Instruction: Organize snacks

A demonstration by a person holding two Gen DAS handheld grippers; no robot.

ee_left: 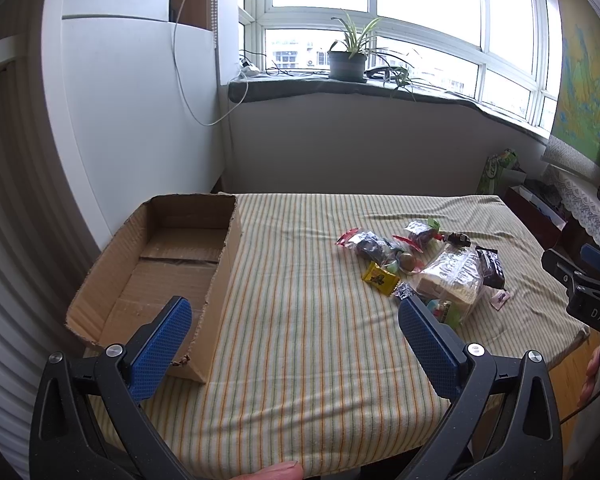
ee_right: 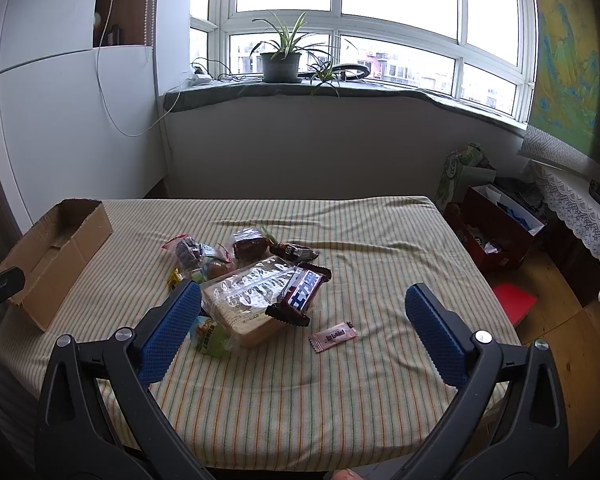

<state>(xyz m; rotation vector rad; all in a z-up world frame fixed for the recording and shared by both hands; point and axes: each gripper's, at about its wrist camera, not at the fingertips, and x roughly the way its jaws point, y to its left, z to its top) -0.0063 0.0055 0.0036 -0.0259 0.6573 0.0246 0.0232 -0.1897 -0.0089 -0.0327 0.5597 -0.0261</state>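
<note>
An open cardboard box (ee_left: 172, 264) lies at the left of the striped table (ee_left: 308, 340); it also shows in the right wrist view (ee_right: 60, 248). A pile of snacks sits mid-table: a clear bread bag (ee_right: 252, 296), a brown chocolate bar (ee_right: 304, 292), a yellow packet (ee_left: 380, 278), dark wrapped sweets (ee_left: 370, 248), a green packet (ee_right: 210, 338) and a pink sachet (ee_right: 334, 336) lying apart. My left gripper (ee_left: 294, 308) is open and empty above the table's near side. My right gripper (ee_right: 302, 296) is open and empty, just short of the pile.
A wall and a windowsill with a potted plant (ee_right: 280, 60) stand behind the table. Bags and a red box (ee_right: 496, 236) sit on the floor at the right, next to a lace-covered shelf (ee_right: 580, 208). The right gripper shows at the left wrist view's edge (ee_left: 584, 280).
</note>
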